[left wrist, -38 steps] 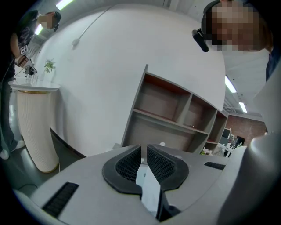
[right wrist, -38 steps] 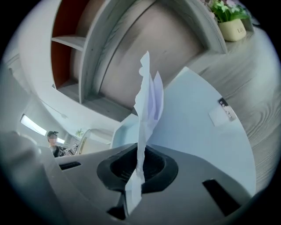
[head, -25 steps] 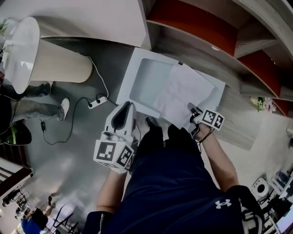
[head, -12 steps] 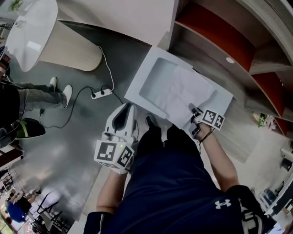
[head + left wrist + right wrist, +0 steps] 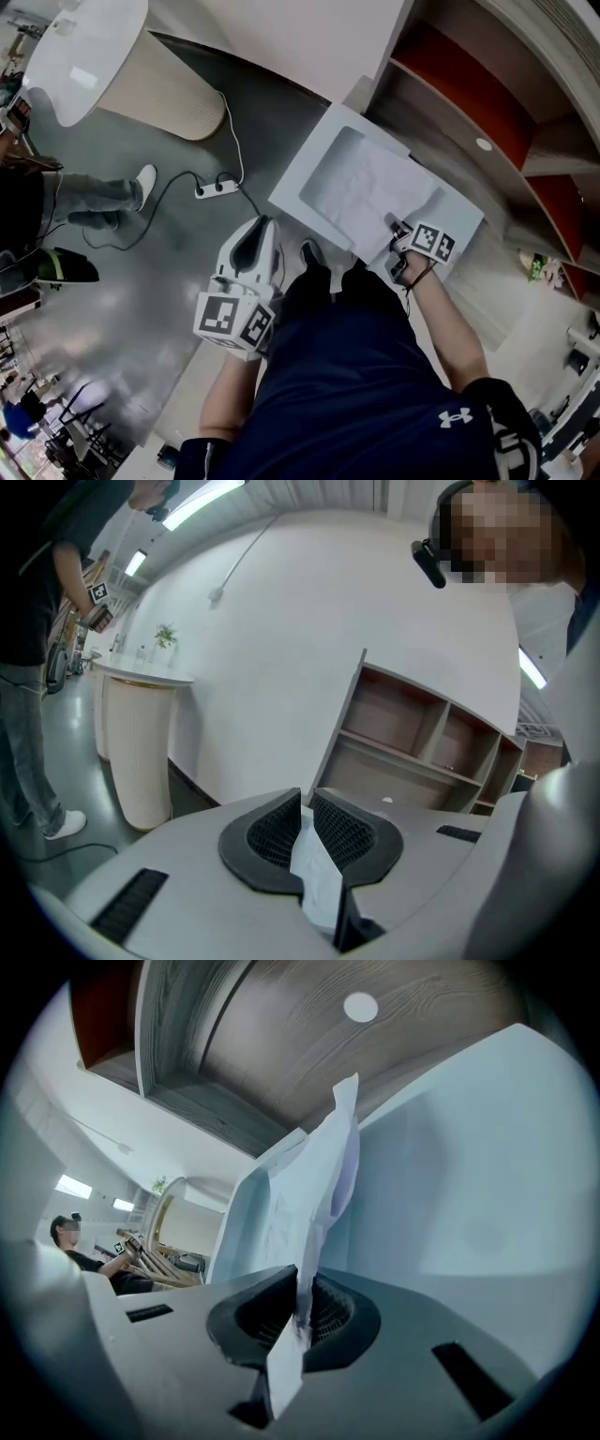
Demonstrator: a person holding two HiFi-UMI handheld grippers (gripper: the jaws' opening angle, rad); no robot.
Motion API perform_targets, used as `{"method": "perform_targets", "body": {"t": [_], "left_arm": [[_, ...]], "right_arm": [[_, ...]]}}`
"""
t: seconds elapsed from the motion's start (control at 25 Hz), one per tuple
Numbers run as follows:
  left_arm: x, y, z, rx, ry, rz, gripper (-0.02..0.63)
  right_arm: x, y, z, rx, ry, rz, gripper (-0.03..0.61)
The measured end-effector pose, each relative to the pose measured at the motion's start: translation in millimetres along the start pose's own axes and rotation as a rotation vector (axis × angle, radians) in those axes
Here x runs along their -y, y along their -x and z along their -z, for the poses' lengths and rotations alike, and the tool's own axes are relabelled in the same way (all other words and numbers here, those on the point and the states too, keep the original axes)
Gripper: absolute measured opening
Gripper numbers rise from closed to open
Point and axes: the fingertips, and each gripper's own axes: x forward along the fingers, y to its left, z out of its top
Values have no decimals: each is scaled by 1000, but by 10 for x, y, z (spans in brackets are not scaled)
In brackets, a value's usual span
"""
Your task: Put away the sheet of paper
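Nearly done, by my reading, but the sheet was not yet released.

On your left, the left claw [image 5: 261,230] hung over the grey floor [image 5: 141,262], well apart from the box [image 5: 323,173]. It was clenched. Its own view showed the pads almost together on a white scrap [image 5: 314,869]. The scrap looked like paper, though I could not tell whether it came from the sheet. That claw took no part in holding the sheet.

Further right, the box sat open just beside the shelf [image 5: 450,112]. The sheet [image 5: 370,197] lay creased across the box's right half, with one part reaching over the hollow. I could not tell whether all of it sat inside the walls, because your body hid the near corner.

The right claw [image 5: 394,225] was clamped on the sheet's near edge. Its own view showed the paper pinched between the pads and rising from them against the pale wall of the box, with the shelf's wooden board above.

So you had brought the sheet to the box and held it over or on it. I judge that three things were left:
- Settling the paper down into the hollow.
- Opening the right claw.
- Drawing that claw clear without dragging the sheet back out.

The scrap in your left claw may also have needed putting away.
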Motion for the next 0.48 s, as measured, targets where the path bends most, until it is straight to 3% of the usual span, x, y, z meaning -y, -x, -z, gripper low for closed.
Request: {"method": "perform_targets", "body": {"t": [0.48], "left_arm": [[-387,247,-61,25,39,-102,54]], "right_arm": [[-219,-406,-50,-55,65,5,15]]}}
